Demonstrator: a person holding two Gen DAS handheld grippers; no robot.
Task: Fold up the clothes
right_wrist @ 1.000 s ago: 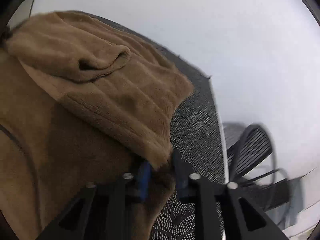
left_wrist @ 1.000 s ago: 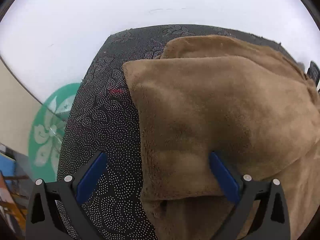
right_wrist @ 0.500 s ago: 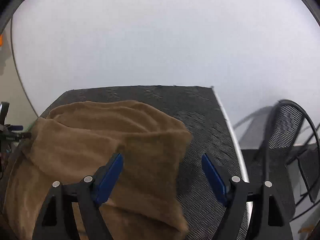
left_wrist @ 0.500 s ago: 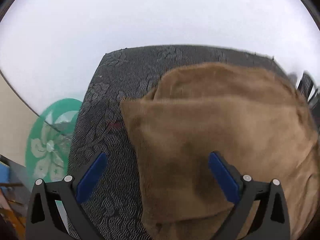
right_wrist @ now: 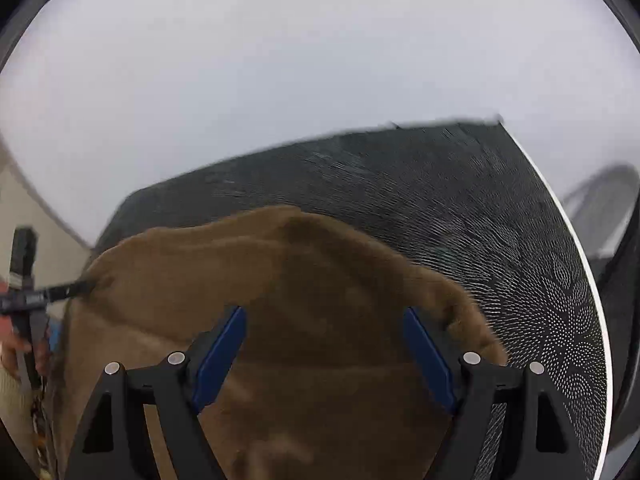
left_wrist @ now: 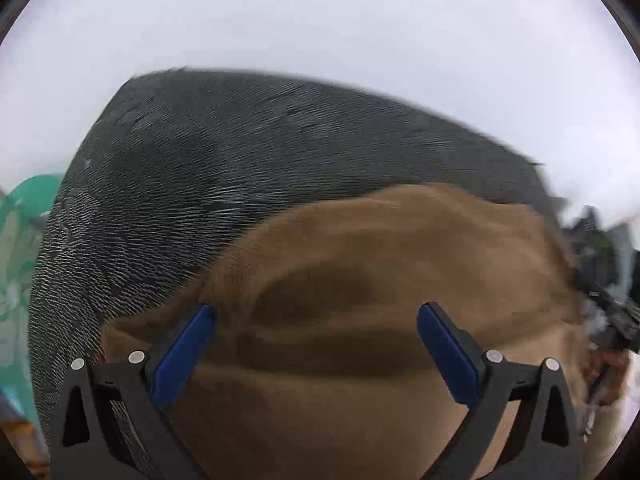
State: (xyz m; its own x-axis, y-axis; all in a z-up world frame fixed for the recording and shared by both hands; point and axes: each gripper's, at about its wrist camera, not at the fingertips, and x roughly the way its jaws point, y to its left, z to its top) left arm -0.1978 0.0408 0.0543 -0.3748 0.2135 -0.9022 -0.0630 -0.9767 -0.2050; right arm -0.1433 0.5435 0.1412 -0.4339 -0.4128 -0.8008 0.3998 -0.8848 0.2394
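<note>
A pale wall (left_wrist: 320,20) fills the upper half of both views; below it the bench (left_wrist: 200,180), covered in dark cloth with a pattern of fine white dots, spreads across the middle of each frame, its far edge blurred; in the right wrist view a thin white rim runs down the bench's right side, with dark mesh of a chair (right_wrist: 608,216) beyond it at the right edge; the brown fleece garment (left_wrist: 380,260) lies on the bench in the lower centre and lower right of the left wrist view, rumpled into soft folds with a shadowed crease across its middle; in the right wrist view the same garment (right_wrist: 300,280) takes up the lower centre and lower left, its far edge humped and its right corner reaching toward the dotted cloth; a green patterned shape (left_wrist: 24,248) shows at the left edge of the left wrist view; the left gripper (left_wrist: 316,344) stands with its blue-padded fingers spread wide above the garment, grasping nothing; the right gripper (right_wrist: 324,344) likewise has its fingers released and wide apart over the fleece, having just been opening, with no cloth pinched between them; at the far left of the right wrist view a hand (right_wrist: 16,344) holds the other tool beside the garment's edge
</note>
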